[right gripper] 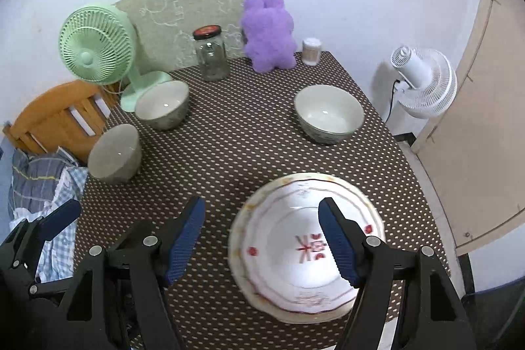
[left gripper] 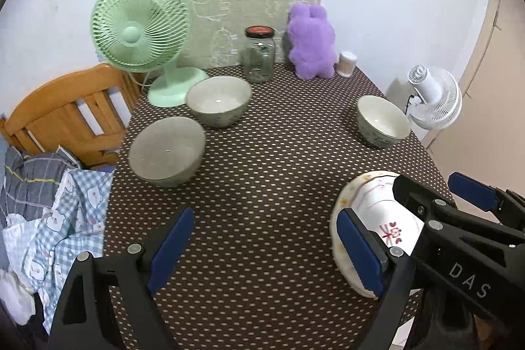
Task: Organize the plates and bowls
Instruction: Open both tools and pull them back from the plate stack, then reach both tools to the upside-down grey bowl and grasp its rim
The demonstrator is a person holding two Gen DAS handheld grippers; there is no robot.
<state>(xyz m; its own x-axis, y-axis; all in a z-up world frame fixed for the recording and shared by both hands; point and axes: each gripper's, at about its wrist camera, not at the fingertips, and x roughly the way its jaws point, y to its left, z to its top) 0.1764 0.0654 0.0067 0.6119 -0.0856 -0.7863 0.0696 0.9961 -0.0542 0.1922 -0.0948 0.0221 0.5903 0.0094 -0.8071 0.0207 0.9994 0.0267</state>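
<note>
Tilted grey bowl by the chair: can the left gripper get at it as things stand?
Probably yes. The left gripper is open and empty, and only bare dotted tablecloth lies between it and the tilted grey bowl. The green fan and the second bowl stand behind it, out of the way.

The left gripper [left gripper: 265, 248] points steeply downward with its blue-padded jaws spread wide and nothing between them. Just to its right, the right gripper [right gripper: 262, 241] tilts down at much the same angle, its jaws also apart and gripping nothing. Both are carried side by side, not touching.
</note>
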